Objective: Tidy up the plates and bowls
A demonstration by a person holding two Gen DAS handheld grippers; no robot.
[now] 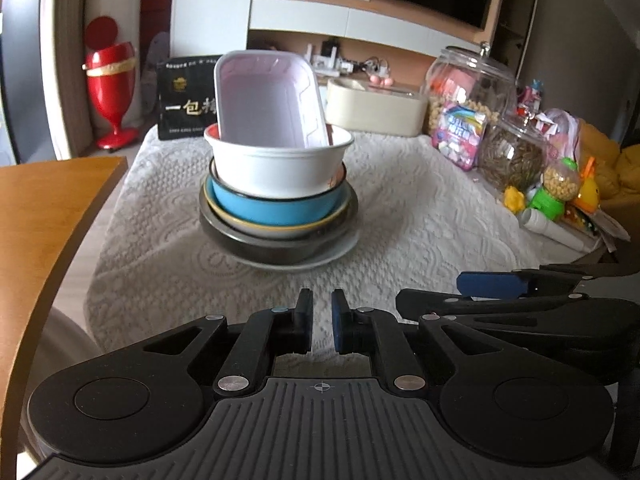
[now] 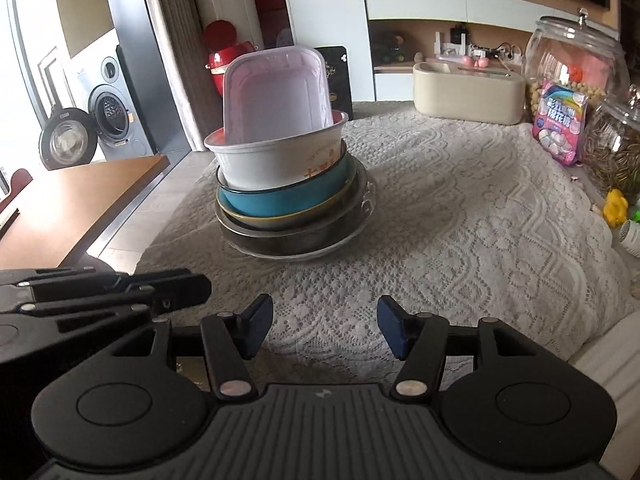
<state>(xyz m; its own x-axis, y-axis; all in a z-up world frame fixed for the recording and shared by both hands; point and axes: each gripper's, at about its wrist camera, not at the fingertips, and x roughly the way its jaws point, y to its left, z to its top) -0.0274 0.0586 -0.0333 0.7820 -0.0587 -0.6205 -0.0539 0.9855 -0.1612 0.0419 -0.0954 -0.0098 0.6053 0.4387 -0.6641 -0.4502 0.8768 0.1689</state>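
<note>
Lace-covered counter (image 1: 400, 216) carries every dish nested in one stack (image 1: 276, 184), a tilted rectangular tray (image 1: 268, 100) topmost, suggesting little remains; left gripper (image 1: 322, 320) clenched empty, right gripper (image 2: 324, 328) released.

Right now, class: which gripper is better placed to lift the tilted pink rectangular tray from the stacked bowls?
Right gripper: its jaws stand open; the left gripper's are shut. Pink rectangular tray.
</note>
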